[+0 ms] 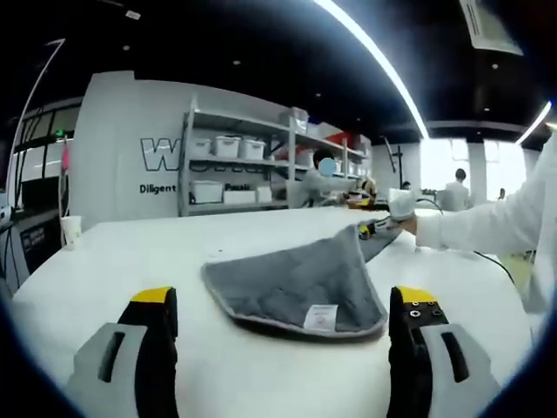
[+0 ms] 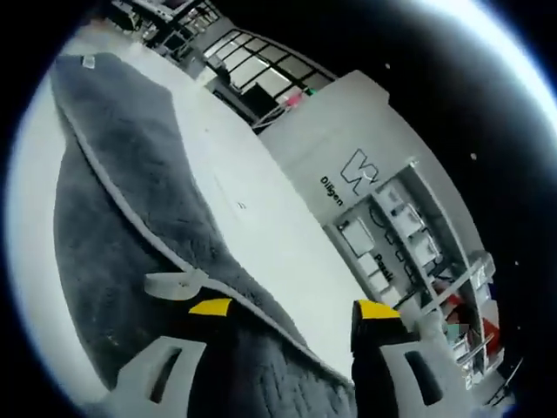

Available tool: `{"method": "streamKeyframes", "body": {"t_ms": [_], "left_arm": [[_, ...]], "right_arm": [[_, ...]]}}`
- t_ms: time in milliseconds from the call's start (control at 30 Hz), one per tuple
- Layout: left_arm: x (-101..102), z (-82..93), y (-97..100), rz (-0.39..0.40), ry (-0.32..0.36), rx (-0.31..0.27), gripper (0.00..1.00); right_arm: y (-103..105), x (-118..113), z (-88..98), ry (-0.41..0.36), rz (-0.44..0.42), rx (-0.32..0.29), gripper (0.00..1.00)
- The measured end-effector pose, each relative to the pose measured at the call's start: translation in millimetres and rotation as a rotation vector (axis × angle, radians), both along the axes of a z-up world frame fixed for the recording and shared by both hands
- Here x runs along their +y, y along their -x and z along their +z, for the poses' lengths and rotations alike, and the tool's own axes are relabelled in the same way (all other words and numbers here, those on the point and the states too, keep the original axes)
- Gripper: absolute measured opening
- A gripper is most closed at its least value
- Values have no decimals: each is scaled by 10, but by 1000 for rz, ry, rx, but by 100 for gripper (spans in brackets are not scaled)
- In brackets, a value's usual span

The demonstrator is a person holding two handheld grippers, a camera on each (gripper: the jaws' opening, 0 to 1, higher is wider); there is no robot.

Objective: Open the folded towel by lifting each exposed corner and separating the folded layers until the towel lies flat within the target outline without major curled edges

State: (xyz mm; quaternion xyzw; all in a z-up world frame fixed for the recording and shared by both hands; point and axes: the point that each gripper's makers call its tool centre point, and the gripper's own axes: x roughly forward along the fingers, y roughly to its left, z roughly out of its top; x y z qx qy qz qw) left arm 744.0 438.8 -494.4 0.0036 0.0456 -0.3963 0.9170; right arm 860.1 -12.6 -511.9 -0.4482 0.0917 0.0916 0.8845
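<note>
The grey towel (image 1: 300,283) lies folded on the white tabletop (image 1: 130,261), its white label (image 1: 320,317) facing the left gripper (image 1: 283,335), whose 2 fingers stand wide apart and hold nothing. The right gripper (image 1: 376,229) pinches the towel's far corner and holds it raised off the tabletop. In the right gripper view its fingers (image 2: 209,306) close on the towel (image 2: 113,226) edge. Shelving (image 1: 239,161) stands behind.
</note>
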Motion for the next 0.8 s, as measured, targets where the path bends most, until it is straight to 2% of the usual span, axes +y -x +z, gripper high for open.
{"method": "streamKeyframes", "body": {"t_ms": [100, 267, 333, 567, 800], "left_arm": [[1, 1, 1, 0, -1, -1, 100], [13, 4, -9, 1, 4, 1, 100], [18, 4, -13, 2, 5, 1, 100], [23, -2, -9, 3, 6, 4, 100], [33, 11, 0, 6, 14, 1, 100]], "right_arm": [[2, 65, -54, 18, 38, 27, 33], [29, 167, -183, 43, 103, 79, 7], [45, 195, -211, 54, 119, 89, 0], [144, 180, -184, 140, 151, 86, 0], [407, 181, -107, 91, 155, 95, 0]]}}
